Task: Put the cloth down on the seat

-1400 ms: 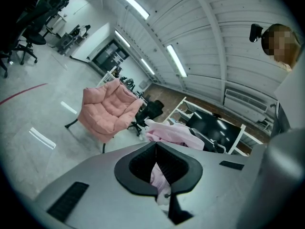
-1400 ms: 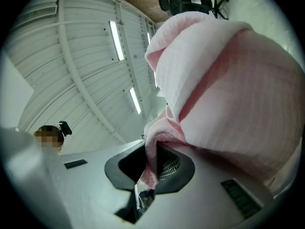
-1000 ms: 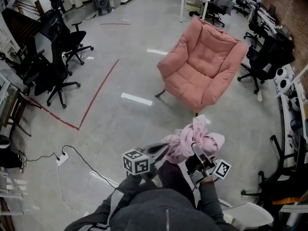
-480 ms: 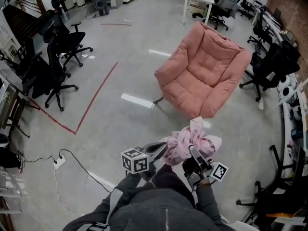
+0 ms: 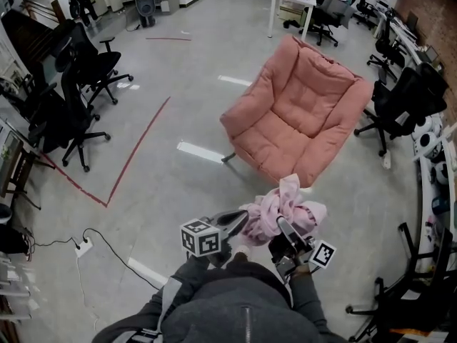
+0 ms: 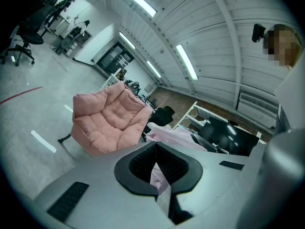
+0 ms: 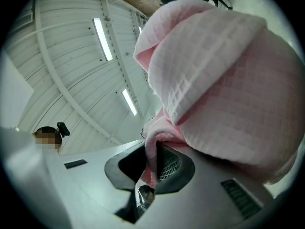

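A crumpled pink cloth (image 5: 284,207) hangs bunched between both grippers, just in front of the person's chest. My left gripper (image 5: 240,222), carrying its marker cube, is shut on the cloth's left edge; pink fabric (image 6: 157,175) shows in the slit between its pads. My right gripper (image 5: 283,228) is shut on a fold of cloth (image 7: 224,80), which bulges over it and fills most of the right gripper view. The pink armchair (image 5: 296,116) stands on the grey floor a short way ahead, its seat (image 6: 102,125) bare. The cloth is apart from the chair.
Black office chairs stand at the left (image 5: 75,102) and at the right (image 5: 400,91). A red tape line (image 5: 136,145) crosses the floor. A power strip with cable (image 5: 82,247) lies at the lower left. A white desk (image 5: 289,2) stands behind the armchair.
The armchair has come nearer and lower in the head view as the person walks towards it. Both grippers keep the same hold on the cloth.
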A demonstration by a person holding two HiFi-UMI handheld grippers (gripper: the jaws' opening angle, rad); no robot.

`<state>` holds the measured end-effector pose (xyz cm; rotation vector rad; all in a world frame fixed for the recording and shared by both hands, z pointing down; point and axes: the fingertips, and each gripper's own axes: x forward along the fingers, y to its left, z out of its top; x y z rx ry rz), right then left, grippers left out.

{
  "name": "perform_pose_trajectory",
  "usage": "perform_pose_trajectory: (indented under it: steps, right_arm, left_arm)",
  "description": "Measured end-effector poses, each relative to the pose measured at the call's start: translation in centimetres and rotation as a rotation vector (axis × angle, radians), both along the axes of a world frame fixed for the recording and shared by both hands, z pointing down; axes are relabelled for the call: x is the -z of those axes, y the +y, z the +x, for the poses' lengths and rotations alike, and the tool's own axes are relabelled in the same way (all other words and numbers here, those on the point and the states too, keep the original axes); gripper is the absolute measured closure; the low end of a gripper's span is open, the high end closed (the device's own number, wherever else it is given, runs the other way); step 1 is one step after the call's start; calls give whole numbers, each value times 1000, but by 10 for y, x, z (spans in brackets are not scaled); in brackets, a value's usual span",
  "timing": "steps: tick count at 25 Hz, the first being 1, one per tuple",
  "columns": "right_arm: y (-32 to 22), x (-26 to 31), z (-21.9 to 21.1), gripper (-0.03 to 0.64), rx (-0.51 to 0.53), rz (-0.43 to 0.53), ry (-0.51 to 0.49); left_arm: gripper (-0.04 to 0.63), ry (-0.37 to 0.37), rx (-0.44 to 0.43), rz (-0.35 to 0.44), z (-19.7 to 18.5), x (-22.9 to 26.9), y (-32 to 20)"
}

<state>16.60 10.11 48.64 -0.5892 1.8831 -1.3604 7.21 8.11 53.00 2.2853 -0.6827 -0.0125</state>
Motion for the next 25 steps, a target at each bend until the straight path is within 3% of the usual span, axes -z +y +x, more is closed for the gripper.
perform_pose_trajectory:
  steps: [9,25]
  right_arm:
    - [-35,-8,20,591,1,-9,-5]
    - [-46,-20,26,591,-7,-47,-35]
  left_arm:
    - [586,9,-13,20,29,-2,-41]
    - [586,-8,2,-28,32,-15,-46]
